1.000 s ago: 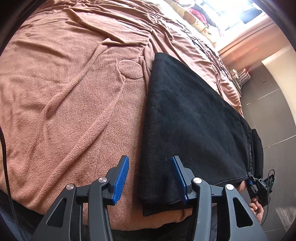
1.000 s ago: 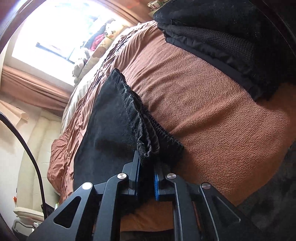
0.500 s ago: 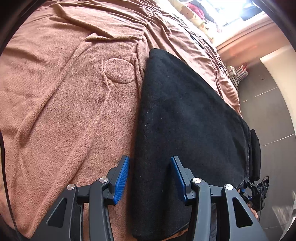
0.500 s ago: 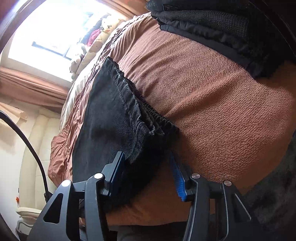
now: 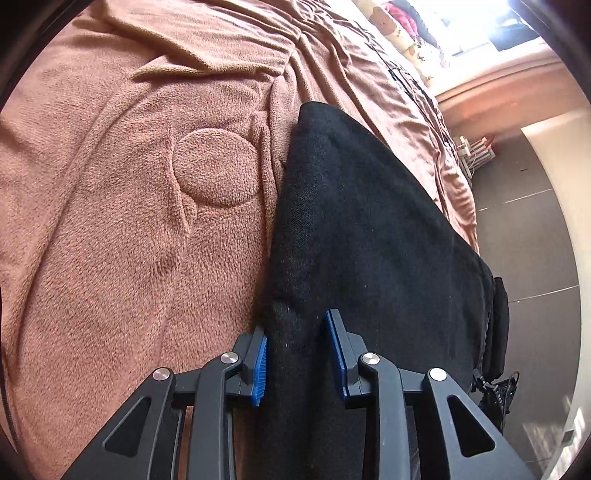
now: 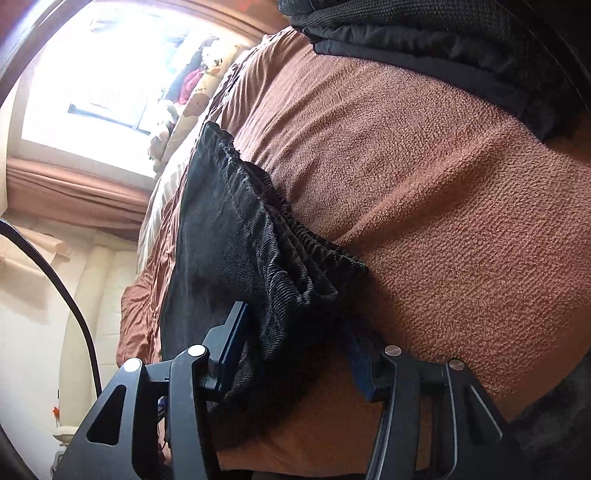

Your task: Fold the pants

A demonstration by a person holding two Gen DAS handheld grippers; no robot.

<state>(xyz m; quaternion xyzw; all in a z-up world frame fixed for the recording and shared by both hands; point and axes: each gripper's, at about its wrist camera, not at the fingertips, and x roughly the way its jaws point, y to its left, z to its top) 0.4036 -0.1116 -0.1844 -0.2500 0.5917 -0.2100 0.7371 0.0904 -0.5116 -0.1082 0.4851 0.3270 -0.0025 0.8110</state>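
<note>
Black pants (image 5: 369,221) lie folded lengthwise on a brown fleece blanket (image 5: 129,221), near the bed's edge. My left gripper (image 5: 295,321) straddles their near left edge. Its jaws are closing, with a ridge of black fabric between the blue pads (image 5: 260,365), which still stand apart. In the right wrist view the gathered elastic waistband (image 6: 295,236) rests on the blanket (image 6: 443,184). My right gripper (image 6: 295,317) is open around the waistband's near corner. The cloth drapes between the fingers and partly hides the right finger.
A stack of dark folded clothes (image 6: 424,48) lies on the bed beyond the waistband. Plush toys (image 5: 399,26) sit by the bright window (image 6: 92,74). Grey floor (image 5: 524,229) runs alongside the bed. A black cable (image 6: 74,295) curves at the left.
My left gripper slid forward onto the pants' edge and its jaws narrowed around the fabric. My right gripper let go of the waistband and opened wide, sinking slightly.
</note>
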